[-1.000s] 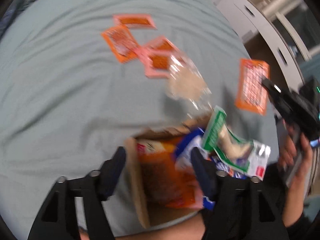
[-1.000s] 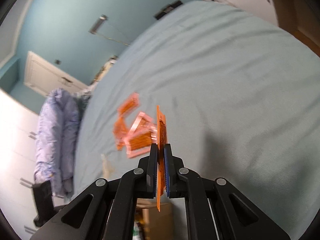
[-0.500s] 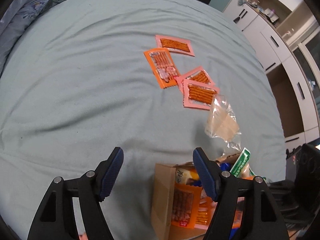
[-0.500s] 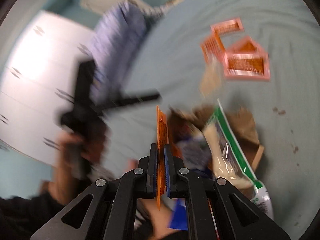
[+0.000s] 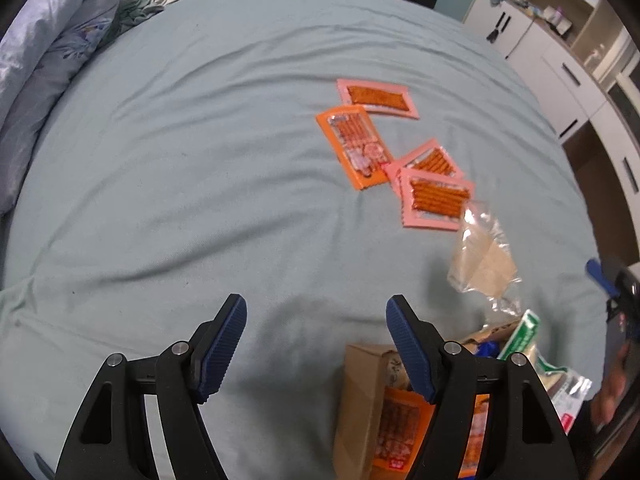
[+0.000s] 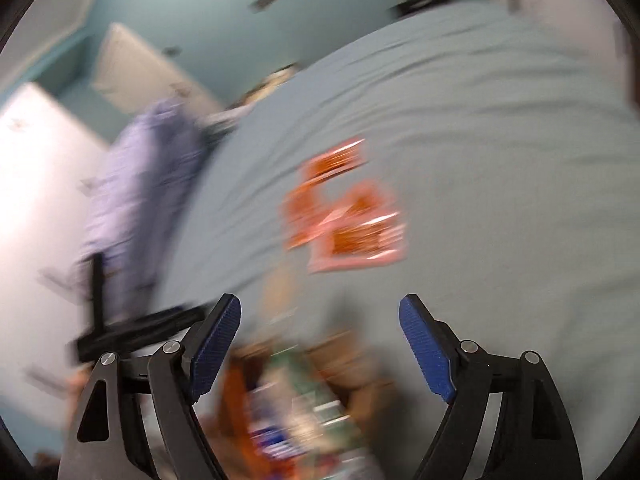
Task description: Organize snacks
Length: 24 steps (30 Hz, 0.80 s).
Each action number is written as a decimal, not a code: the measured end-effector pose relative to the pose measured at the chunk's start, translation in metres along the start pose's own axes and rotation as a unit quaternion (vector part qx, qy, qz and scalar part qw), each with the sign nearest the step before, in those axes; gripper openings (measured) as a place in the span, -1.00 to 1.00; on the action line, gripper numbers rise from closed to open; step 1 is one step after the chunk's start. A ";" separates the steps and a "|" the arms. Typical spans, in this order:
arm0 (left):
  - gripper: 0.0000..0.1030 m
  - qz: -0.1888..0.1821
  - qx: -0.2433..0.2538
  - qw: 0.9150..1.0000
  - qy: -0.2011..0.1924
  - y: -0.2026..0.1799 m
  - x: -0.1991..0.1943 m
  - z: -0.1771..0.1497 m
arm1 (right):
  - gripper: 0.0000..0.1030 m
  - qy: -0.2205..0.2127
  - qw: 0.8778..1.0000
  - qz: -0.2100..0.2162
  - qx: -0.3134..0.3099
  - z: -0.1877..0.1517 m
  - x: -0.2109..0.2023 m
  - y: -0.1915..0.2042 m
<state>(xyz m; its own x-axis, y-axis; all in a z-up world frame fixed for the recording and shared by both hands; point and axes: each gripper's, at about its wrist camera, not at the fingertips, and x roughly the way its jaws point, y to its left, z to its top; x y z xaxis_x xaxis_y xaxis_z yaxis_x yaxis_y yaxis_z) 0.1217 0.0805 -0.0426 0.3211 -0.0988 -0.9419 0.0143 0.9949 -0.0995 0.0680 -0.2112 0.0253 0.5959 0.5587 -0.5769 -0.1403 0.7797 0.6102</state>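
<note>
Pale green-grey fabric, a bedsheet (image 5: pixel 200 184), covers the bed that fills both wrist views, creased and otherwise bare around the snacks. The landmark here is the brown cardboard box (image 5: pixel 360 408), which sits at the near edge of the sheet, just right of the left gripper's right finger in the left wrist view. Inside the box stand an orange snack packet (image 5: pixel 394 432), a green-and-white packet (image 5: pixel 524 334) leaning at its far right side, and a bit of blue wrapper between them.

Beyond the box, touching or nearly touching its far right corner, lies a crumpled clear plastic bag (image 5: pixel 482 260). Farther off than that bag is a loose cluster of four flat packets: two pink packets (image 5: pixel 436 198) overlapping each other, an orange sausage-stick packet (image 5: pixel 354 146) beside them on the side away from the bag, and a single pink packet (image 5: pixel 376 98) farthest from the box.

The left gripper (image 5: pixel 316 344) hovers over bare sheet just left of the box, jaws spread wide with nothing between them. The right gripper (image 6: pixel 320 344) is above the box in a heavily blurred view; its jaws have just been opening, stand wide apart, and hold nothing, with the box contents smeared below them.
</note>
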 end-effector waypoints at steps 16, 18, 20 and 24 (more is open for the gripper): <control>0.57 0.048 0.016 0.998 -0.027 -0.008 0.000 0.001 | 0.58 0.035 0.984 -0.172 -0.020 0.018 0.020 0.011; 0.58 0.057 0.021 0.998 -0.031 -0.008 0.001 0.002 | 0.58 0.026 0.984 -0.175 -0.026 0.016 0.010 0.010; 0.58 0.063 0.021 0.997 -0.033 -0.008 0.001 0.003 | 0.58 0.006 0.981 -0.191 -0.038 0.013 0.009 0.007; 0.62 0.061 0.013 0.997 -0.037 -0.004 -0.001 0.005 | 0.58 0.014 0.970 -0.239 -0.032 0.003 0.011 -0.001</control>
<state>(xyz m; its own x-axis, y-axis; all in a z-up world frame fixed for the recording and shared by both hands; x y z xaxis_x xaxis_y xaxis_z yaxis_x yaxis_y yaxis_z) 0.1261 0.0770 -0.0401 0.3910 0.0243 -0.9201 -0.0058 0.9997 0.0239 0.0774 -0.2068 0.0195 0.5837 0.1354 -0.8006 0.0969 0.9674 0.2342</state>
